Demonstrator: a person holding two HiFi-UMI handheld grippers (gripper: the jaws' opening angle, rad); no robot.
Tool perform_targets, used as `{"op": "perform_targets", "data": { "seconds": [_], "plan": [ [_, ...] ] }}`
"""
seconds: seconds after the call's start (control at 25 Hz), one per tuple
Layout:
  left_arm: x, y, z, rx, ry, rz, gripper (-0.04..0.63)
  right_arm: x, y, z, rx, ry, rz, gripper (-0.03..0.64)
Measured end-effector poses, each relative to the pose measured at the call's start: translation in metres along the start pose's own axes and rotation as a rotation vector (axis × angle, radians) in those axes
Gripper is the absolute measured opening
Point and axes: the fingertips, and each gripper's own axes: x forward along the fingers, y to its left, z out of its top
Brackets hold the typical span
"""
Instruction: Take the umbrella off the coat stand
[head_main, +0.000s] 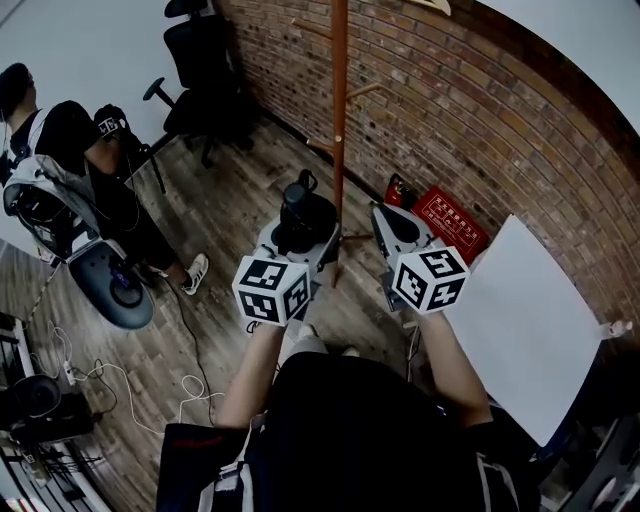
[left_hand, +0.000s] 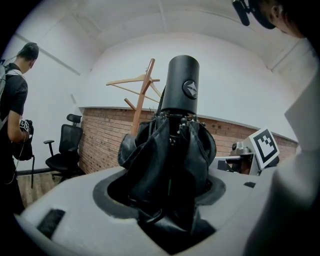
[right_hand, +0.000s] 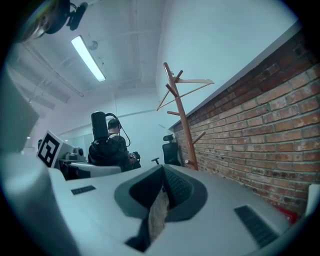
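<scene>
Left gripper view: the left gripper (left_hand: 167, 210) is clamped on the bunched fabric of the folded black umbrella (left_hand: 170, 155), whose cylindrical handle (left_hand: 181, 85) projects beyond the jaws. The umbrella is off the coat stand (left_hand: 141, 95), which stands apart from it by the brick wall (left_hand: 107, 135). The right gripper (right_hand: 159, 202) has its jaws together, apparently on nothing.

The step in hand is judged to be carrying the umbrella clear. Grip firmly, since cloth can slip between the pads. Guide the handle away from the stand's arms.
</scene>
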Motion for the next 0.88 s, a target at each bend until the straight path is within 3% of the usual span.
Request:
{"op": "perform_targets", "data": {
  "seconds": [0.44, 0.88],
  "plan": [
    [0.001, -0.006, 0.006, 0.002, -0.024, -0.018, 0.301, -0.003, 0.0, 0.011, -0.034, -0.036, -0.01, 0.029],
    [-0.01, 0.017, 0.019, 0.01, -0.034, -0.04, 0.301, 0.016, 0.023, 0.022, -0.071, -0.065, -0.02, 0.029]
  ]
}}
